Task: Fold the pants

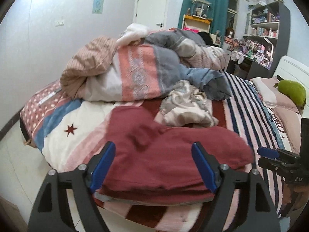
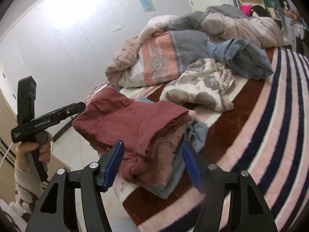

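The dark red pants (image 1: 154,150) lie folded in a thick stack at the near edge of the bed; they also show in the right wrist view (image 2: 135,123), resting on a folded grey-blue garment (image 2: 195,133). My left gripper (image 1: 153,166) is open, its blue fingers spread to either side of the stack's near edge, holding nothing. My right gripper (image 2: 152,164) is open at the stack's right end, empty. The left gripper's body (image 2: 48,118) shows in the right wrist view beside the pants.
A heap of quilts (image 1: 139,67) fills the back of the bed. A crumpled patterned garment (image 1: 187,106) and a blue one (image 1: 208,81) lie behind the pants. A striped blanket (image 2: 270,116) covers the right side. The bed edge and floor (image 1: 15,164) are left.
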Motion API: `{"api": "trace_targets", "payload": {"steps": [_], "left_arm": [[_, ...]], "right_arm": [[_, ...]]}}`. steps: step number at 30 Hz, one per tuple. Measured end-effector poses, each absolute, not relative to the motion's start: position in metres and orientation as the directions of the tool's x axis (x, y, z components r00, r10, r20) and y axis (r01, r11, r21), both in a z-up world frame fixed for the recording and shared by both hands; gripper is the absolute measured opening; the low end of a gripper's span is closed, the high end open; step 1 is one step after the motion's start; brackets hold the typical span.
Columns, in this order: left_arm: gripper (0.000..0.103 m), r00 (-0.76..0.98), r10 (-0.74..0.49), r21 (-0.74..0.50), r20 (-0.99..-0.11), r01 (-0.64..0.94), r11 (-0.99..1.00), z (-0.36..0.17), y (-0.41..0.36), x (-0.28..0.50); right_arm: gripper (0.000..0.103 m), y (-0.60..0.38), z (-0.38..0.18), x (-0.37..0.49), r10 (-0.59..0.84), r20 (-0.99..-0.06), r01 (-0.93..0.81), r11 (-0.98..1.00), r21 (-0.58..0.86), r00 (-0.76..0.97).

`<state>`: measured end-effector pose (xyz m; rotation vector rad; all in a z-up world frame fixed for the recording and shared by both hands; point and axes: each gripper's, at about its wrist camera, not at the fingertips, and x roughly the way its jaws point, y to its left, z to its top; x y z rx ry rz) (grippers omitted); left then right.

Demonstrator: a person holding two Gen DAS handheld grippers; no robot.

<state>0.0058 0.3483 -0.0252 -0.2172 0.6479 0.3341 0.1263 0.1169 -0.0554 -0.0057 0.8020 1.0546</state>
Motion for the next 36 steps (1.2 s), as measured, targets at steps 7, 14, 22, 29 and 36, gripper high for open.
{"api": "trace_targets", "payload": {"steps": [7,14,22,29,36], "left_arm": [[0.090,0.807,0.249,-0.037,-0.535,-0.317,0.948,-0.007,0.263,0.011],[0.093,0.880,0.235,-0.009,-0.413,-0.262,0.965,0.007,0.166,0.025],[0.101,0.931,0.216,-0.005,-0.293,-0.228,0.974,0.011,0.077,0.032],[0.101,0.946,0.182,0.024,-0.269,-0.182,0.983,0.010,0.040,0.033],[0.101,0.947,0.163,0.032,-0.275,-0.161,0.986,0.008,0.028,0.032]], "right_arm": [[0.075,0.050,-0.042,0.117,0.738,-0.562,-0.748,0.598,0.289,0.373],[0.085,-0.039,-0.035,0.108,0.659,-0.528,-0.678,0.708,0.197,0.536],[0.097,-0.136,-0.020,0.083,0.544,-0.427,-0.570,0.818,0.076,0.723],[0.102,-0.178,-0.006,0.056,0.463,-0.320,-0.489,0.872,-0.001,0.826],[0.102,-0.191,-0.002,0.051,0.450,-0.296,-0.470,0.883,0.003,0.843]]}}
